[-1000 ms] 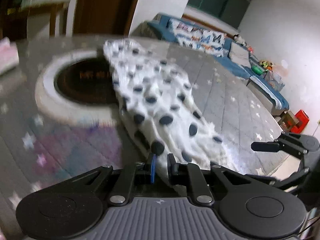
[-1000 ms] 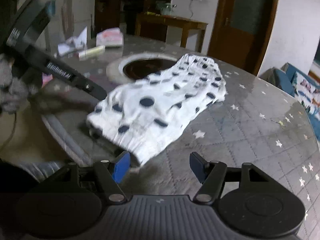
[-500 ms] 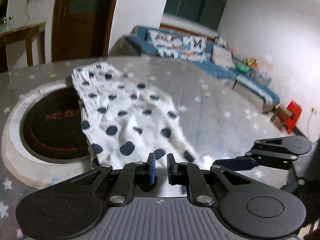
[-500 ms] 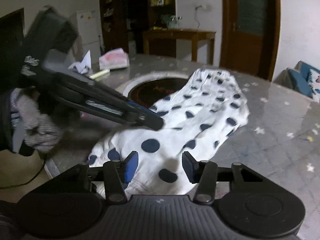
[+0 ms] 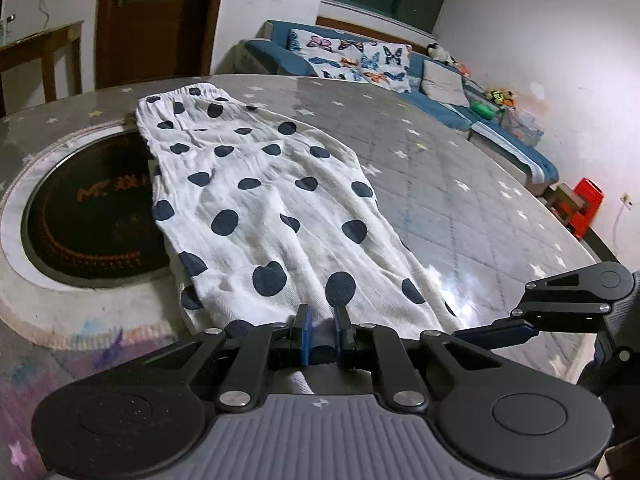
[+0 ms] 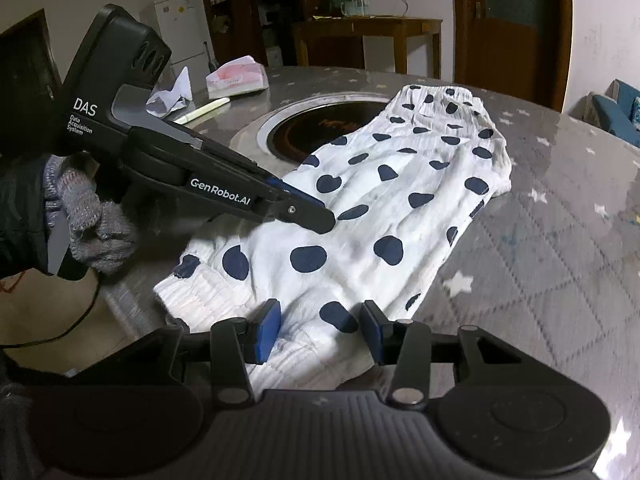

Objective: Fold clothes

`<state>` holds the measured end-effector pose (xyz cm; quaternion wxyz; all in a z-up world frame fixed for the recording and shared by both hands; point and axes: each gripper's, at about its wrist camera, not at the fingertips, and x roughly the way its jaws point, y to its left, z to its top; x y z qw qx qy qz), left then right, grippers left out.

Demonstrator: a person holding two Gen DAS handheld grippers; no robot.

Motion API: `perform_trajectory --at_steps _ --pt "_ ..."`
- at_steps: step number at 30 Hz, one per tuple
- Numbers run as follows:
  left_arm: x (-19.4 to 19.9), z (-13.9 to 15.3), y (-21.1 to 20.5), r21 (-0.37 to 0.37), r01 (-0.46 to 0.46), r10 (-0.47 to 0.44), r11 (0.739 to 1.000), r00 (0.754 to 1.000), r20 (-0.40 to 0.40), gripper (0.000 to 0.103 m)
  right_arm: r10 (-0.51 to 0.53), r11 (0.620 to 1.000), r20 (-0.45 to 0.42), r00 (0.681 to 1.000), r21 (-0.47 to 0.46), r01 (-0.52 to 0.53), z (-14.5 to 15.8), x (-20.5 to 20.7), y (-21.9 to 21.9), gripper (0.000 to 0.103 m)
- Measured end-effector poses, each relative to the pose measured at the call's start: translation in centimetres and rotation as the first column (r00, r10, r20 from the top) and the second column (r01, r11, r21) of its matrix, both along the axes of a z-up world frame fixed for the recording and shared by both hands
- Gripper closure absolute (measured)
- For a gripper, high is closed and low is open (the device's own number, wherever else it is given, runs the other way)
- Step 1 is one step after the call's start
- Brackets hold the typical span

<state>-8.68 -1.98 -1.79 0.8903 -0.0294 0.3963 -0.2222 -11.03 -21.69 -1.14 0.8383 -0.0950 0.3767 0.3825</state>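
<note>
White pants with dark blue polka dots lie stretched lengthwise on the grey star-patterned table, waistband at the far end. Their left side overlaps a round black hob. My left gripper sits at the near hem, its fingers nearly together with a fold of cloth pinched between them. From the right wrist view its tip rests on the pants. My right gripper stands open at the near leg hem, with cloth lying between its blue pads. One right finger shows in the left view.
A gloved hand holds the left gripper. At the far left of the table lie a pink tissue pack, crumpled paper and a pale stick. The table edge runs just below the hem. A sofa stands beyond.
The pants, hanging lifted from my left gripper a second ago, now lie flat on the table. My right gripper has moved forward and lower, so the hem now sits between its fingers.
</note>
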Motion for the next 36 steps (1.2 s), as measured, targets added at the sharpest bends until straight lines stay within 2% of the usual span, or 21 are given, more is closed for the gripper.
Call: perform_trajectory --at_steps 9,13,15,17,22,32,36 --pt "-3.1 0.3 -0.1 0.000 0.061 -0.061 0.998 0.998 -0.008 0.090 0.054 0.999 -0.075 0.996 0.013 -0.053 0.7 -3.1 -0.8 0.058" --pt "-3.9 0.4 0.0 0.005 0.066 -0.066 0.998 0.998 -0.001 0.090 0.053 0.997 -0.061 0.997 0.059 -0.050 3.0 -2.9 -1.8 0.058" --pt "-4.0 0.7 -0.1 0.007 0.068 -0.068 0.998 0.998 0.005 0.090 0.025 0.997 -0.021 0.999 0.076 -0.024 4.2 -2.2 -2.4 0.058" --pt "-3.9 1.1 -0.5 0.013 0.070 -0.070 0.997 0.997 0.016 0.090 -0.011 0.998 0.051 0.999 0.066 0.008 5.4 -0.8 -2.8 0.058" --pt "-3.7 1.8 -2.0 0.018 0.091 -0.091 0.996 0.995 0.050 0.089 -0.065 0.996 0.121 0.990 0.060 0.058 5.5 3.7 -1.7 0.058" --pt "-2.2 0.0 -2.3 -0.016 0.115 -0.115 0.993 0.993 -0.018 0.089 -0.167 0.986 0.038 0.985 -0.002 0.167 -0.2 13.5 -0.3 0.060" --pt "-1.9 -0.1 -1.9 -0.042 0.130 -0.131 0.991 0.991 -0.028 0.089 -0.214 0.977 0.035 0.976 -0.009 0.215 -0.8 15.7 -1.4 0.060"
